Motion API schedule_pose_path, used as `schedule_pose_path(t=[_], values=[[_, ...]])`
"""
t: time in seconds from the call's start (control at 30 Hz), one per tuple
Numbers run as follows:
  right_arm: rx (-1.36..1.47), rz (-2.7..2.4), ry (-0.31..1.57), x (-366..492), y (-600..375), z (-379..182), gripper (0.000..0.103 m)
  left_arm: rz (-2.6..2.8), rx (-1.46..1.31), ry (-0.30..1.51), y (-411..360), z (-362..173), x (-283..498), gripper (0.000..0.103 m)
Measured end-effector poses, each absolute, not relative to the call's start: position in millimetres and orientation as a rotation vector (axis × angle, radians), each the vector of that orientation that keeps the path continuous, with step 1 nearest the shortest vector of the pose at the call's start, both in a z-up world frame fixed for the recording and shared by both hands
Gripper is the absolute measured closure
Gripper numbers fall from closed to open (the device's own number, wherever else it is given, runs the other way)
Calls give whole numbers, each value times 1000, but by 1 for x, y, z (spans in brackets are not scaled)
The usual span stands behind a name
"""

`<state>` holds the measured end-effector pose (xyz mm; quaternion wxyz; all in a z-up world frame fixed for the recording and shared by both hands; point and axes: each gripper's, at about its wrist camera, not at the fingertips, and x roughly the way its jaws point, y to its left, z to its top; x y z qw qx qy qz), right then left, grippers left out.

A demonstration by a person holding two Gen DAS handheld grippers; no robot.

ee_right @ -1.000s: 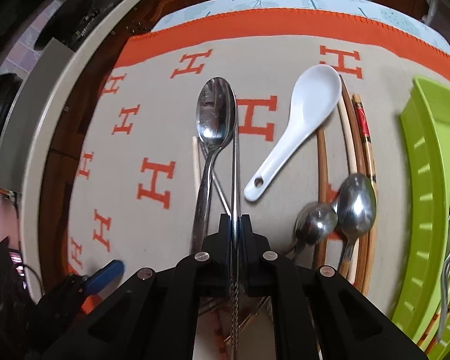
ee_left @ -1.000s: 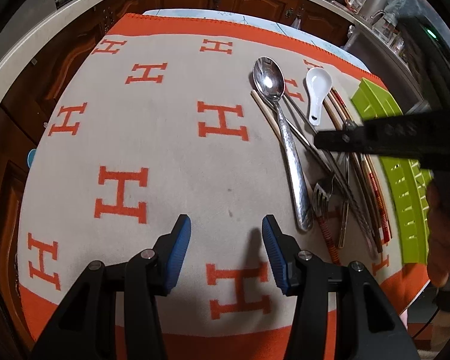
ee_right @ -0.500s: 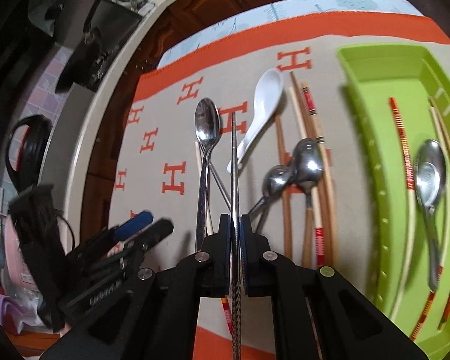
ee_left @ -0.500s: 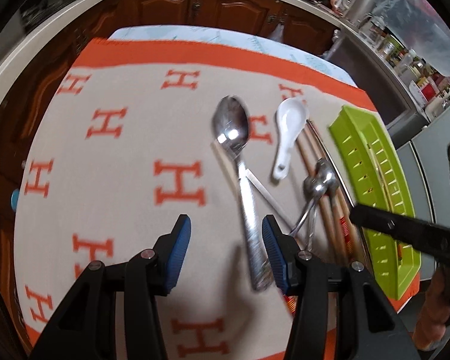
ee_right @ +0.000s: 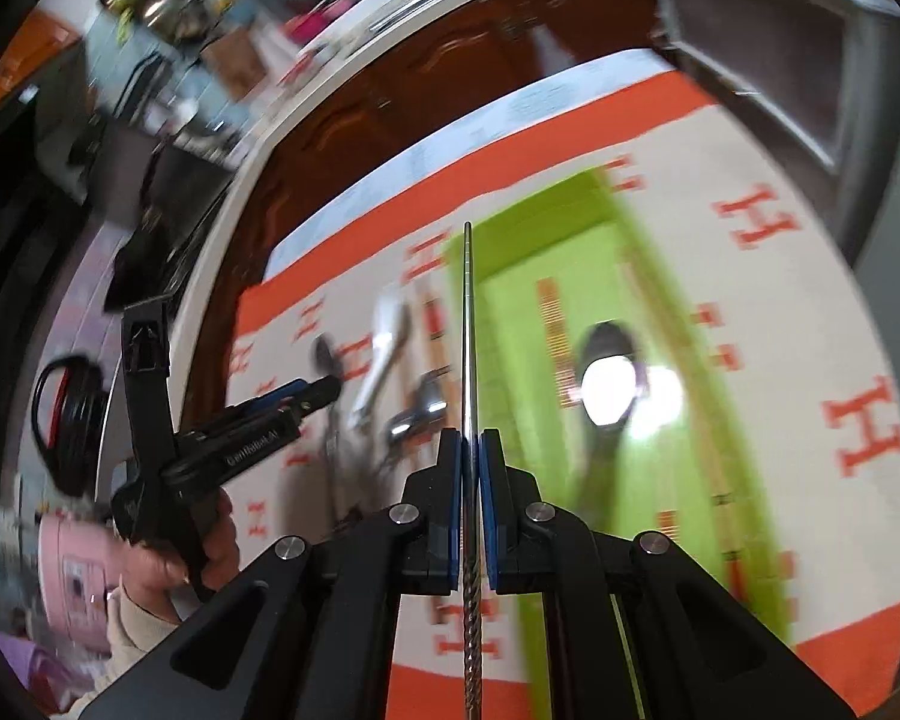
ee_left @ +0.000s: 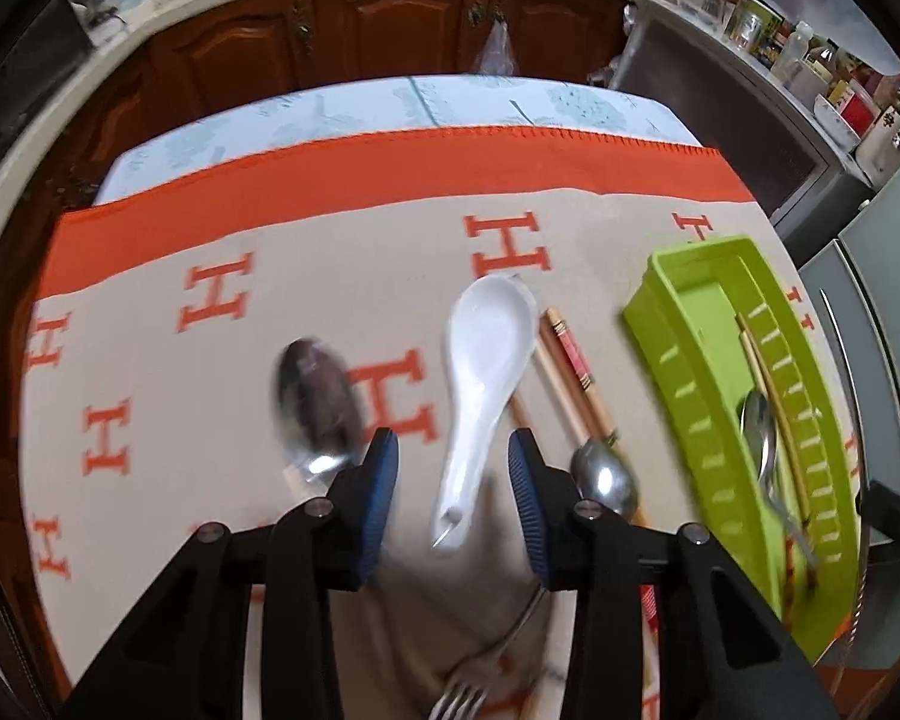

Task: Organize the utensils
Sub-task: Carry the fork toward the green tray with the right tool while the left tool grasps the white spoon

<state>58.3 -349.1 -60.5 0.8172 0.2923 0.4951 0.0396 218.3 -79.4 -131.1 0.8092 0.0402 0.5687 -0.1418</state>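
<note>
In the left wrist view my left gripper [ee_left: 453,483] hovers over the cloth with its jaws closing. The handle of a white ceramic spoon [ee_left: 486,366] lies between the blue pads [ee_left: 383,480] without touching them. A large metal spoon [ee_left: 315,402] lies to the left, and a small metal spoon [ee_left: 606,474] and wooden chopsticks [ee_left: 570,372] to the right. In the right wrist view my right gripper [ee_right: 468,462] is shut on a thin metal chopstick [ee_right: 467,330] pointing forward above the blurred green tray [ee_right: 528,300].
The green tray [ee_left: 660,342] at the right holds a spoon [ee_left: 762,438] and chopsticks. A fork [ee_left: 456,702] lies near the front edge. The orange-and-beige H-patterned cloth [ee_left: 210,300] covers the table. Wooden cabinets [ee_left: 390,30] stand behind. A hand [ee_right: 174,552] holds the left gripper [ee_right: 294,402].
Both grippers moved right. The left one went from bare cloth to straddling the white spoon, its jaws narrower. The right one carried the metal chopstick from the utensil pile to above the green tray.
</note>
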Motion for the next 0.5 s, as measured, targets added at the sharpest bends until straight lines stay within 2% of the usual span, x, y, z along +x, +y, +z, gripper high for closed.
schedule_pose_path(t=[0.3,0.33,0.4,0.5], values=[[587,-21,1091,42,-398,-90,98,-267,76,1274,-109,-147,251,68],[573,-26,1098,47,-391,-95,98,-255,80,1276,-110,-148,254,72],[537,-20,1112,46,-392,-100,98,-243,68,1297,-110,-153,259,94],[476,-17,1124,51,-382,-104,98,-220,63,1302,-111,-158,263,94]])
